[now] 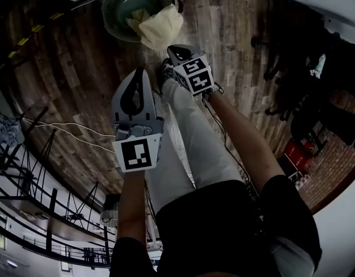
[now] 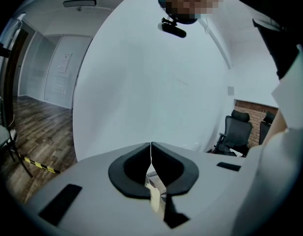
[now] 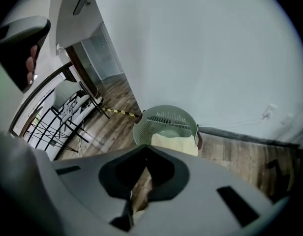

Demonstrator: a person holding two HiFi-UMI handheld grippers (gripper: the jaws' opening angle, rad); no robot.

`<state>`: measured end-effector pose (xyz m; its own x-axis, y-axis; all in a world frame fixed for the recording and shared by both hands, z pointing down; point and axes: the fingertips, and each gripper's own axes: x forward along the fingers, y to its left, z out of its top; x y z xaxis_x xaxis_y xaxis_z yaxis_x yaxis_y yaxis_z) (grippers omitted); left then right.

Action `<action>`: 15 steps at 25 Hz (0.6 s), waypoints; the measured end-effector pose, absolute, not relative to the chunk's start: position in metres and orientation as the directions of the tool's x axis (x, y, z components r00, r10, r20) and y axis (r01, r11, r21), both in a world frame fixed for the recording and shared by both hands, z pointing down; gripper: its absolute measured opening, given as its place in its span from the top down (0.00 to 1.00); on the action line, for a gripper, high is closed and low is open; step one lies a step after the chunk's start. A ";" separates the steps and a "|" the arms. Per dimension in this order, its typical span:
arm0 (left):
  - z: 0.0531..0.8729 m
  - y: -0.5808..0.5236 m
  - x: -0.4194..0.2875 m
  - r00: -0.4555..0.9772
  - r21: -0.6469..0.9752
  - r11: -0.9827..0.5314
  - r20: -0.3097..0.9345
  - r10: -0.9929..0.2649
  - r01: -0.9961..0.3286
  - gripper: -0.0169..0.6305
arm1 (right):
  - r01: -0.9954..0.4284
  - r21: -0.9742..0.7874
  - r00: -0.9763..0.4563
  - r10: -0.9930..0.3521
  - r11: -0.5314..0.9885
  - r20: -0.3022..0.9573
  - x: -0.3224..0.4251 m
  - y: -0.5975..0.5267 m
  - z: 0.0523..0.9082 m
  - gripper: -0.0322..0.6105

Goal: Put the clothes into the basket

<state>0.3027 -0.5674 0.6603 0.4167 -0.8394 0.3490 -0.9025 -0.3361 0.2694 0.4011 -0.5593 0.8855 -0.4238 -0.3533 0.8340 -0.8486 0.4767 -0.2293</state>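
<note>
A round green basket (image 1: 111, 4) stands on the wooden floor at the top of the head view, beside the white wall. A pale yellow cloth (image 1: 159, 26) lies in it and hangs over its near rim. My right gripper (image 1: 174, 51) is just below that cloth and apart from it, shut with nothing in it. In the right gripper view the shut right gripper (image 3: 145, 147) points down at the basket (image 3: 141, 124) and the cloth (image 3: 173, 142). My left gripper (image 1: 138, 74) is lower and to the left, also shut. The left gripper (image 2: 151, 145) faces the white wall, holding nothing.
A black wire drying rack (image 1: 27, 172) stands at the left, with a white cable (image 1: 68, 128) across the floor near it. Dark office chairs (image 1: 293, 85) and a red box (image 1: 295, 154) are at the right. The person's pale trouser leg (image 1: 195, 137) is below the grippers.
</note>
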 end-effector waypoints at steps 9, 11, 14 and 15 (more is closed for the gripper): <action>0.623 -0.551 0.306 0.422 0.258 -0.350 0.327 -0.846 -0.901 0.95 | -0.853 -0.315 -0.497 -0.468 0.416 0.730 0.391 -0.551 0.801 0.94; 0.615 -0.545 0.307 0.423 0.255 -0.353 0.326 -0.845 -0.900 0.95 | -0.852 -0.330 -0.511 -0.507 0.407 0.694 0.389 -0.546 0.774 0.94; 0.602 -0.536 0.306 0.426 0.248 -0.359 0.319 -0.847 -0.900 0.95 | -0.846 -0.342 -0.529 -0.571 0.408 0.628 0.384 -0.543 0.727 0.94; 0.597 -0.534 0.306 0.427 0.244 -0.363 0.315 -0.848 -0.899 0.95 | -0.845 -0.348 -0.533 -0.590 0.406 0.606 0.383 -0.541 0.712 0.94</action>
